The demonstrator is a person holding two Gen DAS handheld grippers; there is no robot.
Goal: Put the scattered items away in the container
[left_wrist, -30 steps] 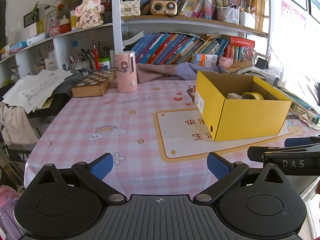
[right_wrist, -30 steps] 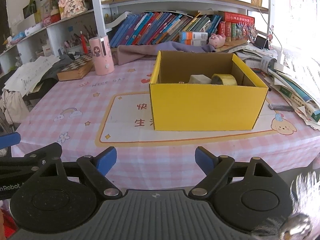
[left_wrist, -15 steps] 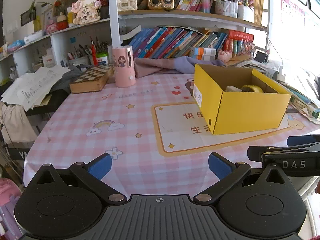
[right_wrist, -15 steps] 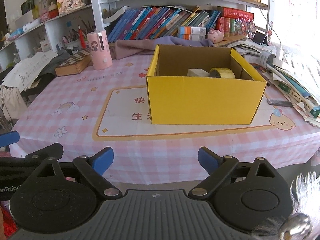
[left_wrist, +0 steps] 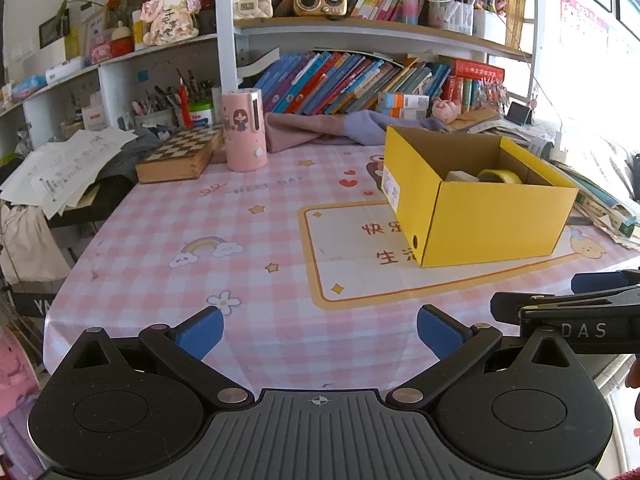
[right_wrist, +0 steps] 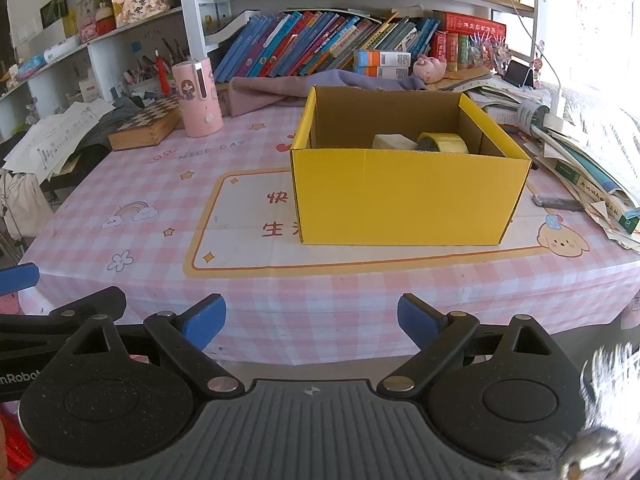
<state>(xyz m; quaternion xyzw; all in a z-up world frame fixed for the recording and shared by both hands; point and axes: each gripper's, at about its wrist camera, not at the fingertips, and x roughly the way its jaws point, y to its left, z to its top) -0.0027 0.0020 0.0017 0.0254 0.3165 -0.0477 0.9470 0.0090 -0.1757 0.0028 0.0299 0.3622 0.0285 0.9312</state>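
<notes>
Yellow box holding tape roll and pale block, both grippers' fingers released, empty

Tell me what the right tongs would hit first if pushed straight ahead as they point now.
Probably the near wall of the yellow box. The open right tongs sit off the table's near edge; bare tablecloth lies between, though height is unclear.

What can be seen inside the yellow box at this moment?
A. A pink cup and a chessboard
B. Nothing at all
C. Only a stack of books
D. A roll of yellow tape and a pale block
D: over the rim of the box the right wrist view shows a yellow tape roll beside a pale block; the pink cup and chessboard stand outside it on the table.
</notes>
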